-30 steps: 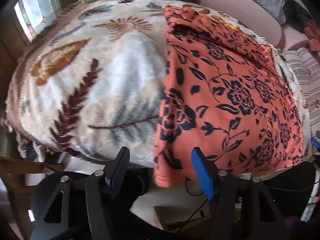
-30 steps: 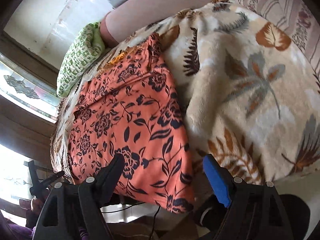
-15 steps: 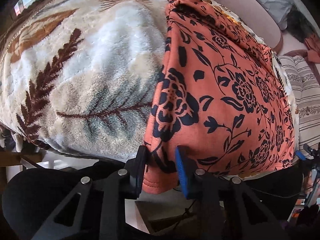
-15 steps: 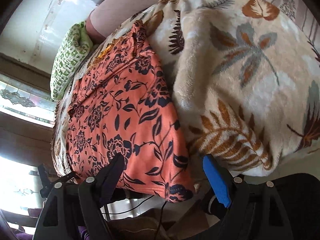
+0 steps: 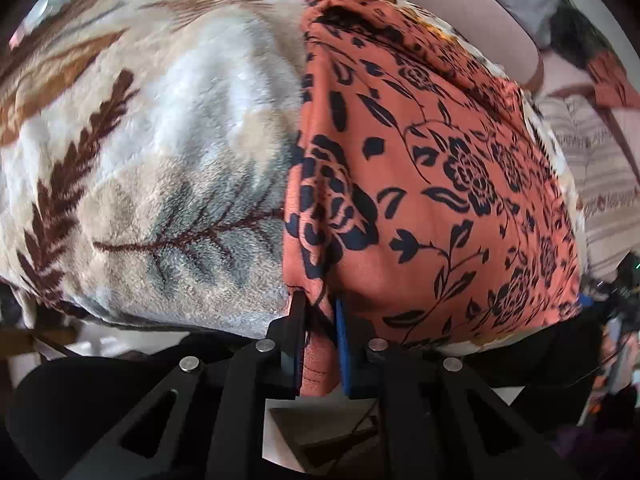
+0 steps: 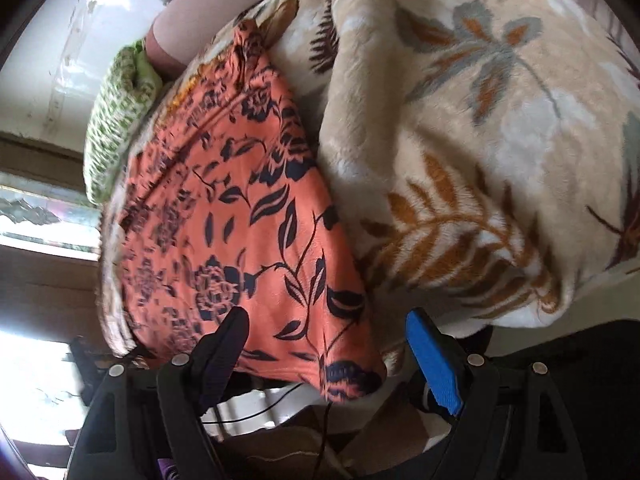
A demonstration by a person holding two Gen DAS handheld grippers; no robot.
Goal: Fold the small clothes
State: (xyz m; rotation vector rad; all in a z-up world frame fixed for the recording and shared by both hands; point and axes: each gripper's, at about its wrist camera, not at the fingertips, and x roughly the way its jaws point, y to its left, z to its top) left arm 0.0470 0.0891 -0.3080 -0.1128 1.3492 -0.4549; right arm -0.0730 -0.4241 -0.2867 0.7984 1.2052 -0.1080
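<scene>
Orange floral garment (image 5: 432, 200) | corner clamped in left tongs (image 5: 318, 308) | right tongs (image 6: 328, 332) apart, straddling other corner

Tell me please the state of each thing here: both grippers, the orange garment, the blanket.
left gripper: shut on the garment's near corner.
right gripper: open, astride the other near corner.
orange floral garment: spread flat on the blanket, not yet folded.
leaf-print blanket: lying under the garment.
</scene>
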